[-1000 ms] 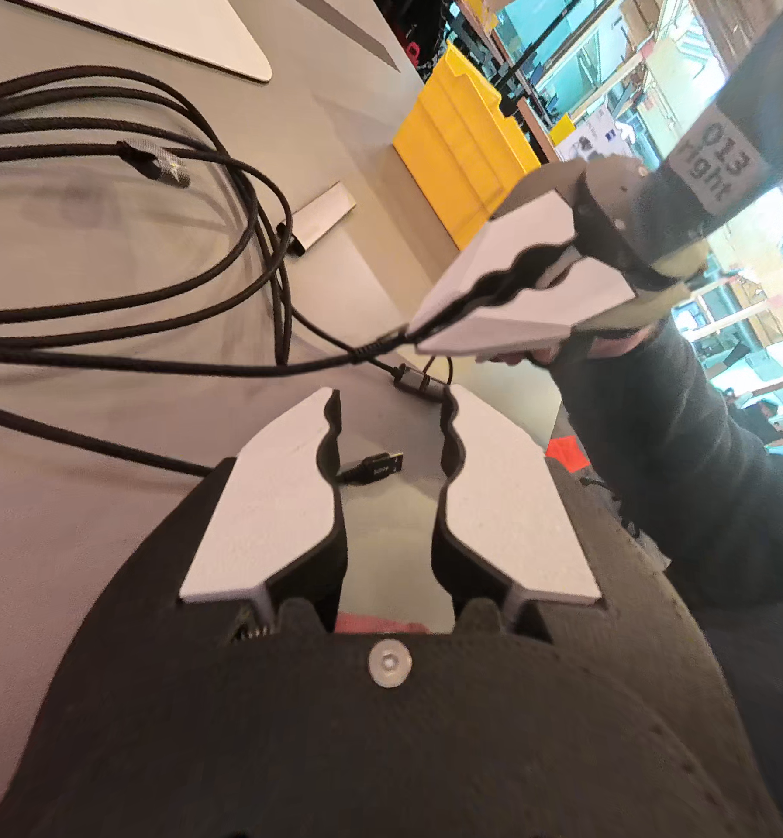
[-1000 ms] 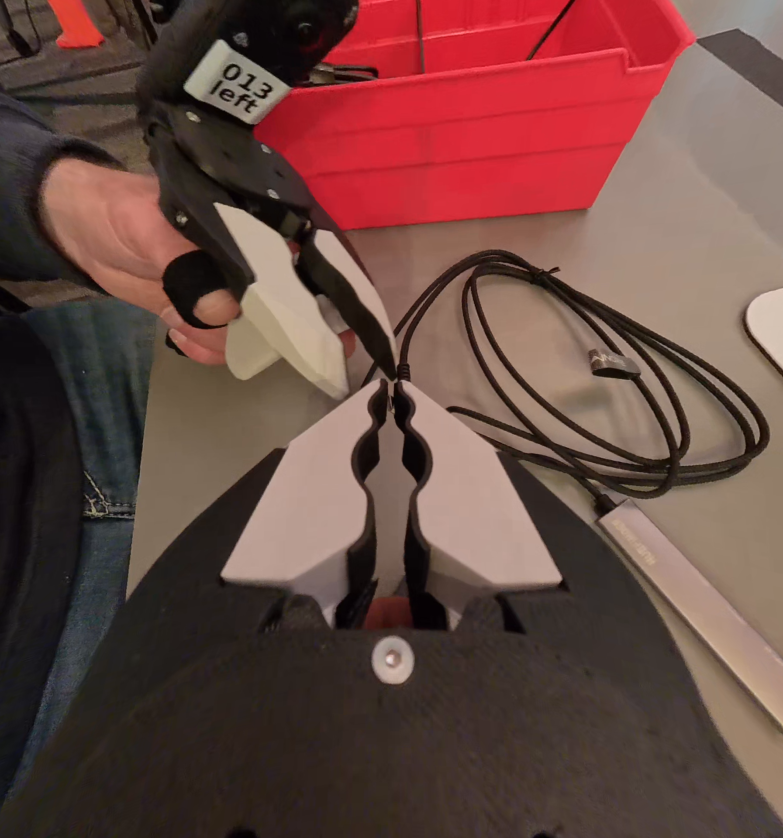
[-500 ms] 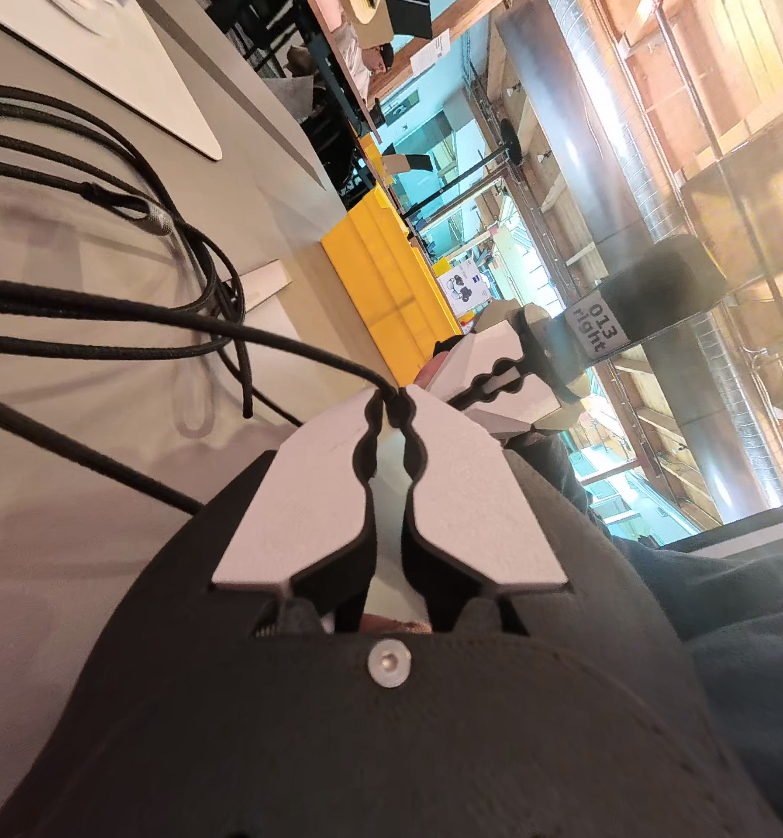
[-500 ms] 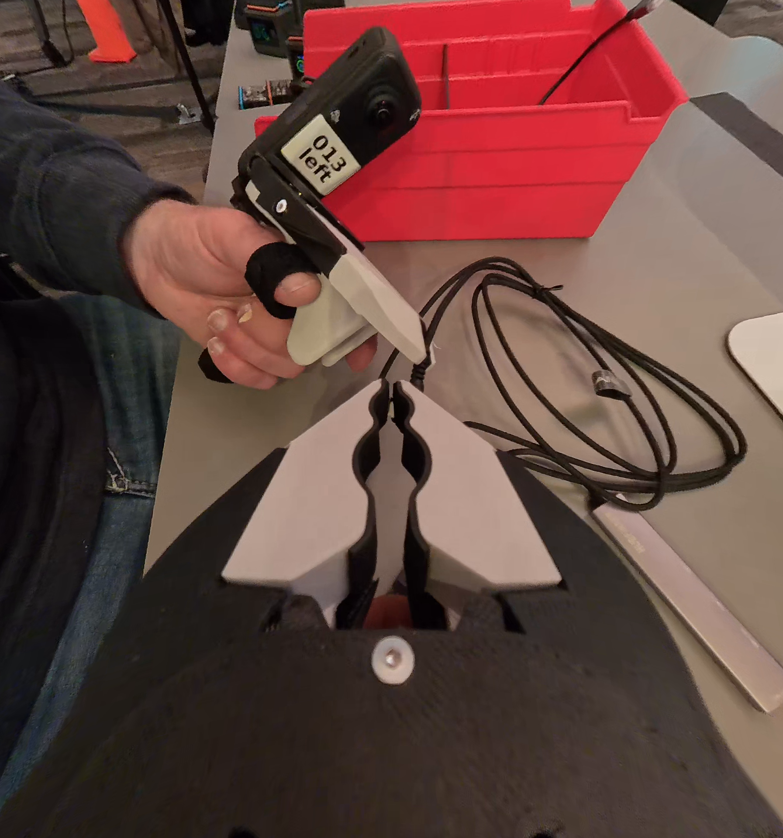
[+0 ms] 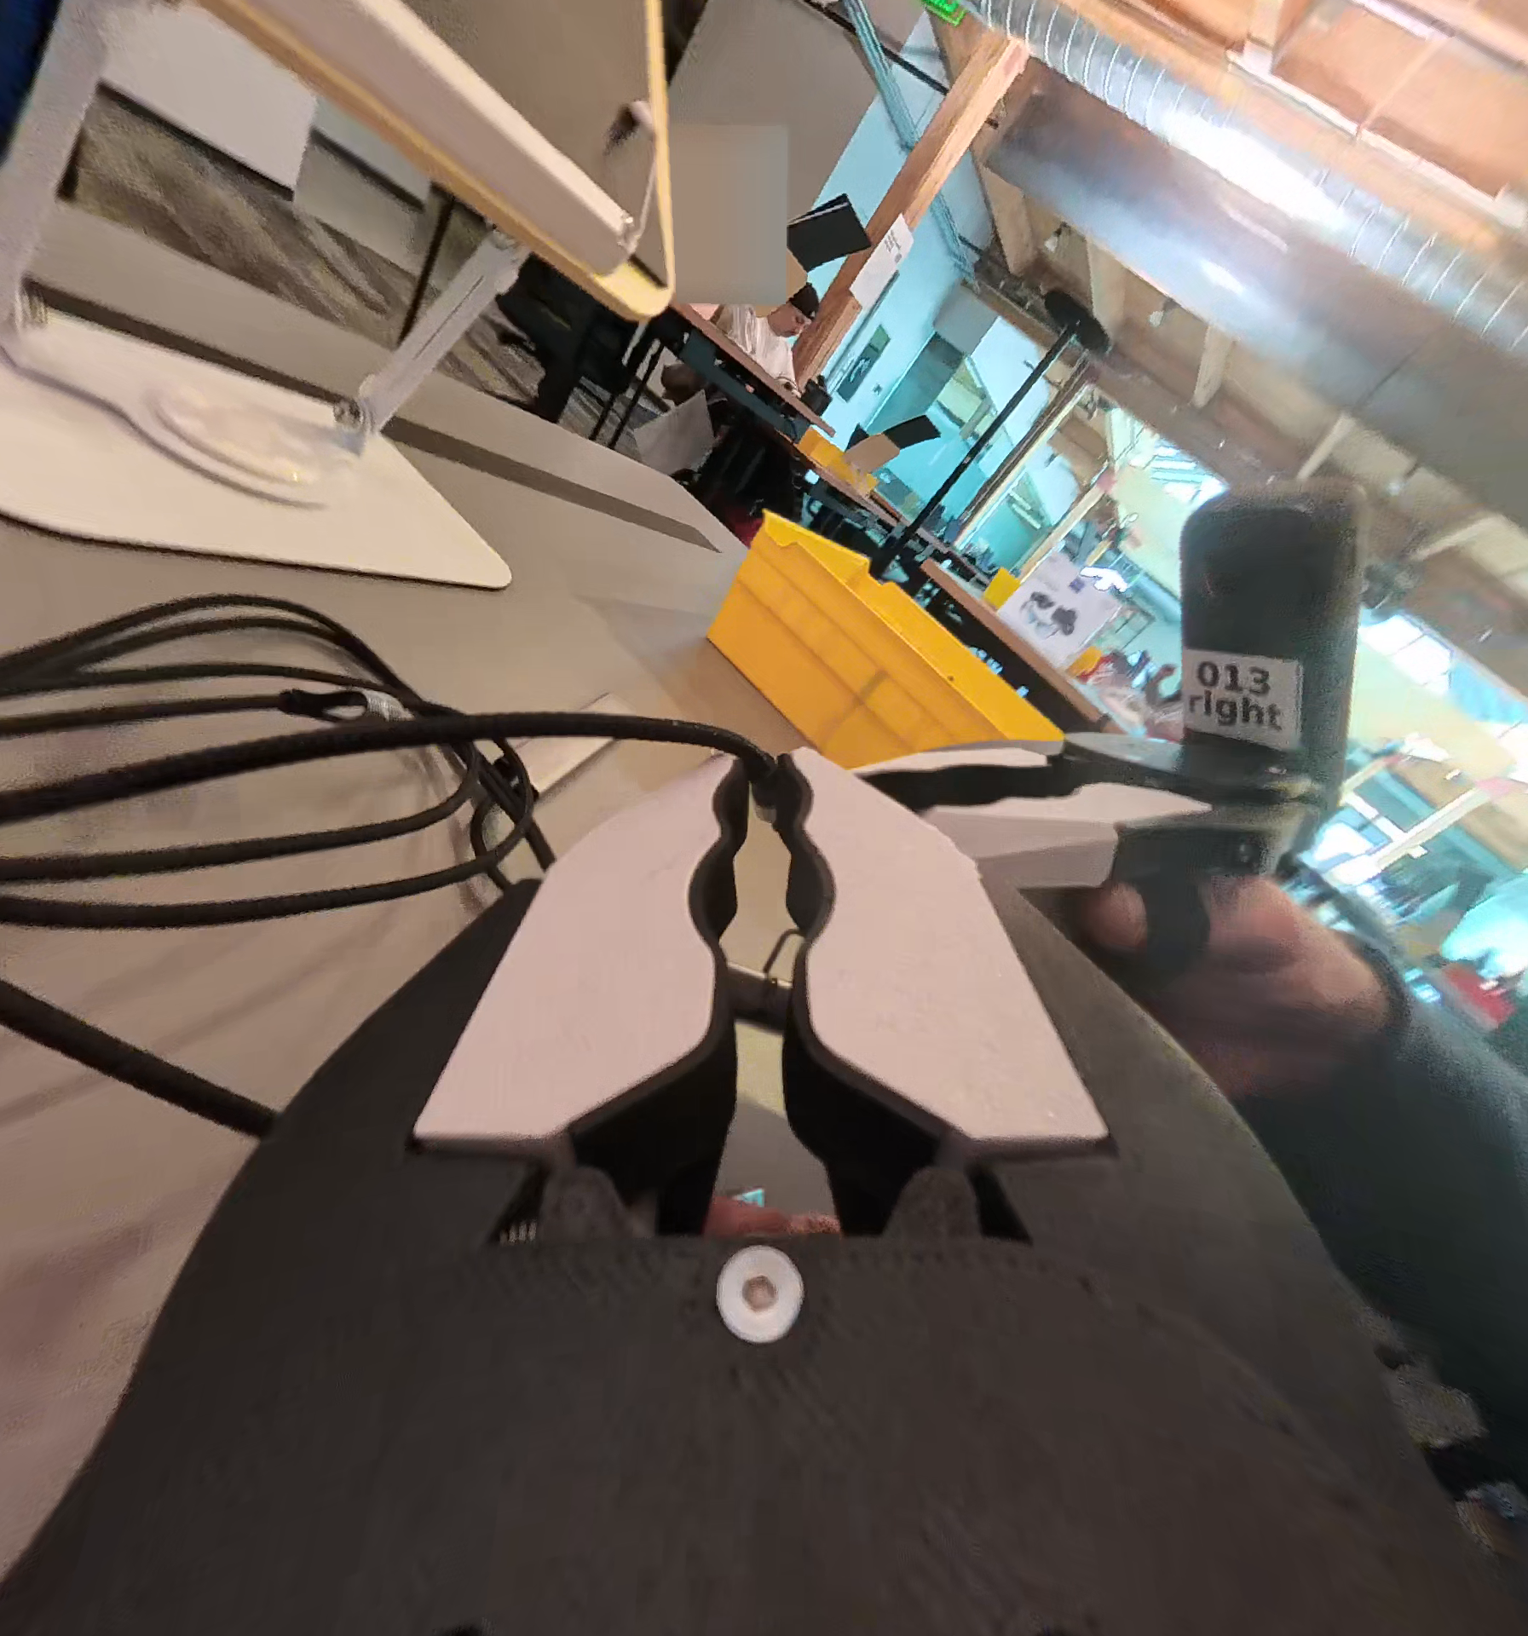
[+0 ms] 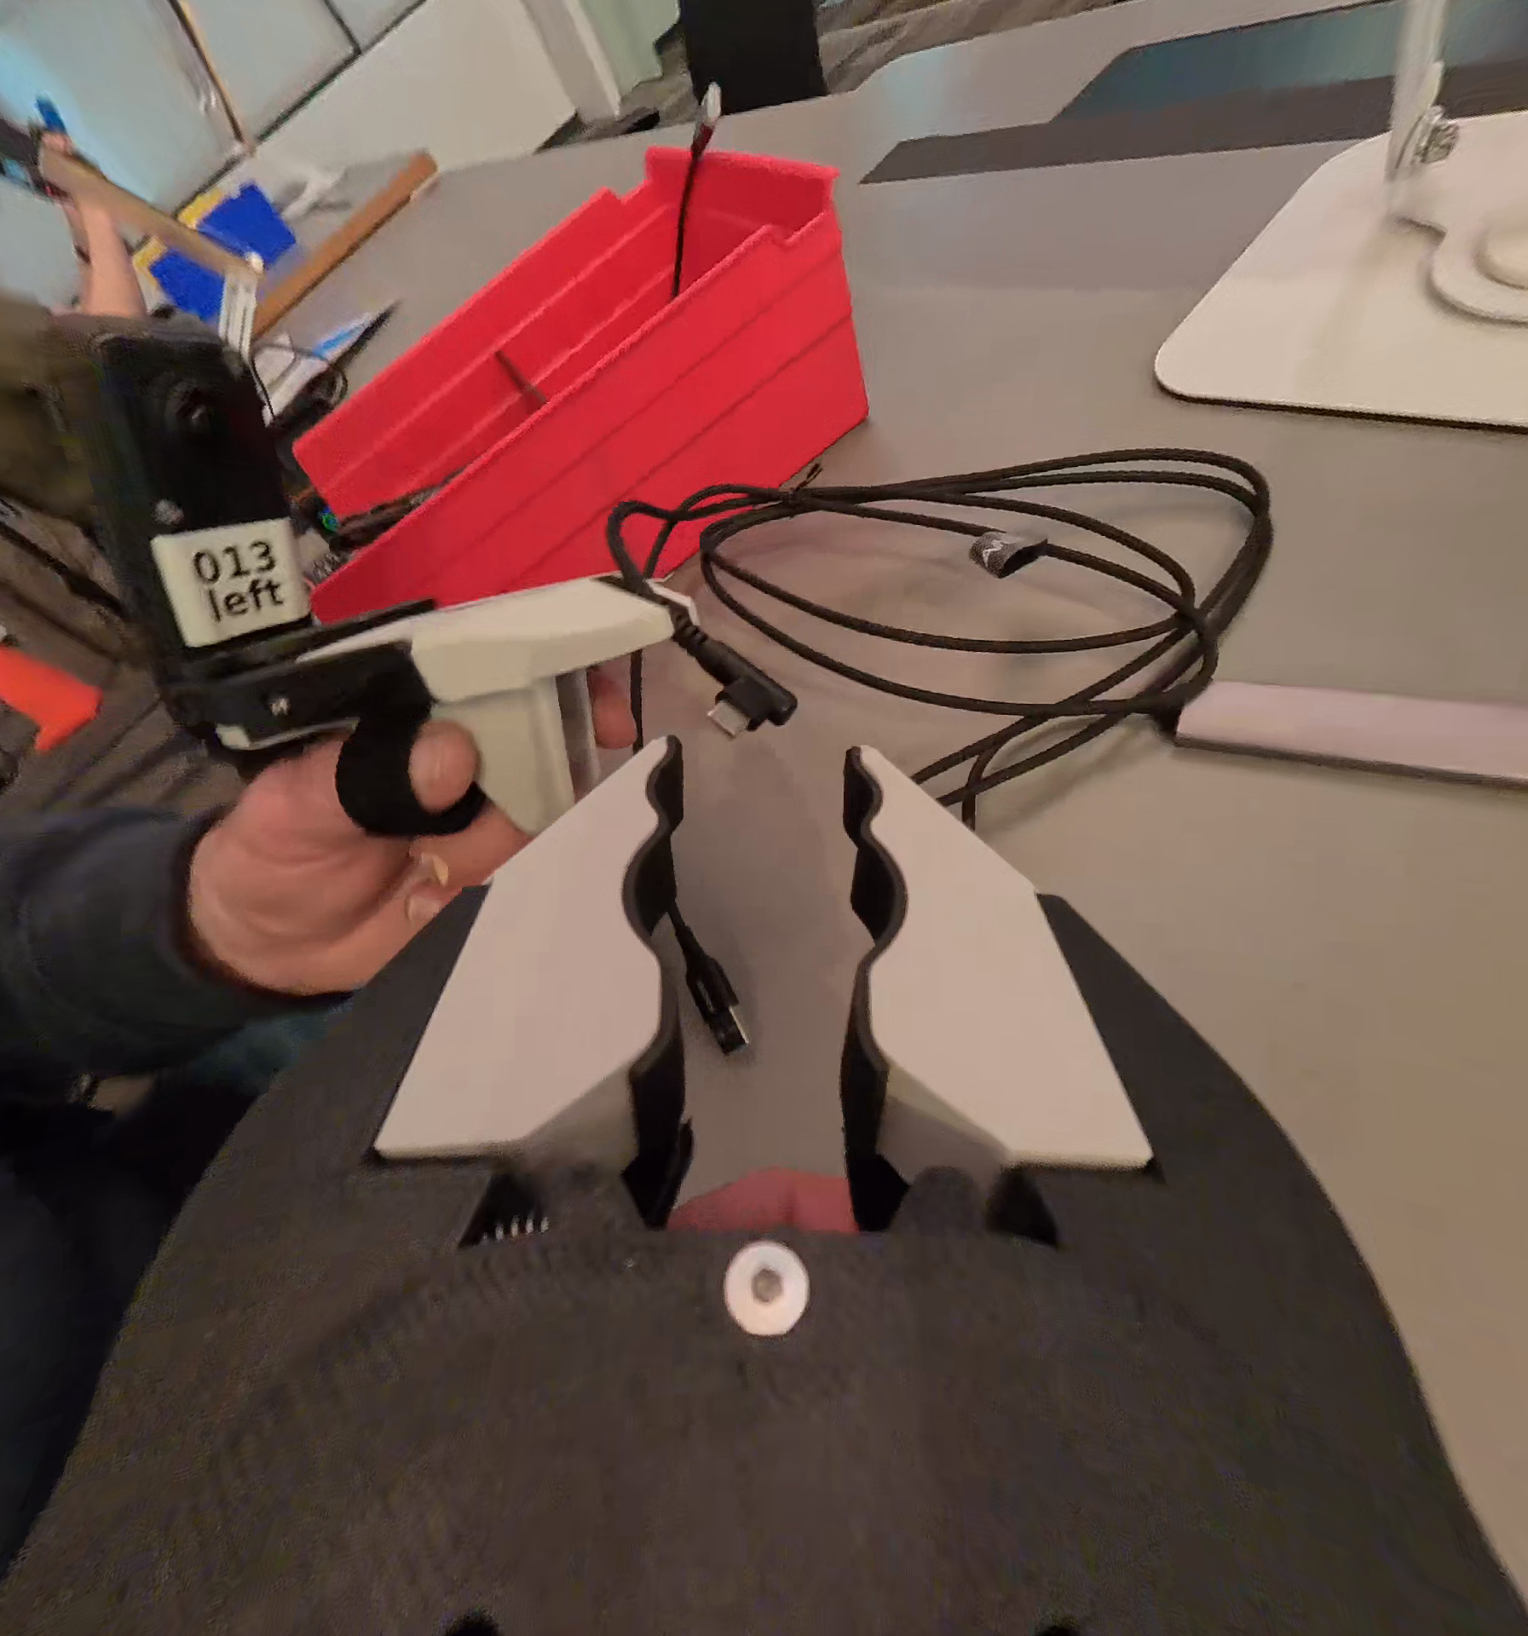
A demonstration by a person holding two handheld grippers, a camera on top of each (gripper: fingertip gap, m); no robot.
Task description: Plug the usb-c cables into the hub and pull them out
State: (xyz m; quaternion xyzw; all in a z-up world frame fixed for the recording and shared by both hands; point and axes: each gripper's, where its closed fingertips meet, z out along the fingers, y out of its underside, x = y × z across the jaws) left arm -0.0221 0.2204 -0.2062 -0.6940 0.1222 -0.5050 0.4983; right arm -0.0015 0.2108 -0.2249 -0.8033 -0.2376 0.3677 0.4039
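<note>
My left gripper (image 5: 764,783) is shut on a black braided USB-C cable (image 5: 477,735) just behind its plug and holds it above the table. In the right wrist view the left gripper (image 6: 667,611) shows at the left, with the cable's right-angle plug (image 6: 747,699) hanging free past its tip. My right gripper (image 6: 764,761) is open and empty, close below that plug. It also shows in the left wrist view (image 5: 906,792). A second, straight plug (image 6: 716,1005) lies on the table between the right fingers. The silver hub (image 6: 1380,735) lies flat at the right, with the cable coil (image 6: 1008,575) beside it.
A red bin (image 6: 618,389) with a cable in it stands behind the left gripper. A white monitor stand base (image 6: 1362,327) sits at the far right and shows in the left wrist view (image 5: 211,478). A yellow bin (image 5: 857,655) stands farther along the grey table (image 6: 1185,974). Left and right tips are no more than a few centimetres apart. My right tips are roughly 15 centimetres from the silver hub (image 6: 1380,735).
My left gripper closed on the cable behind the plug and lifted it. My right gripper, which was shut on that cable, has opened and let it go.
</note>
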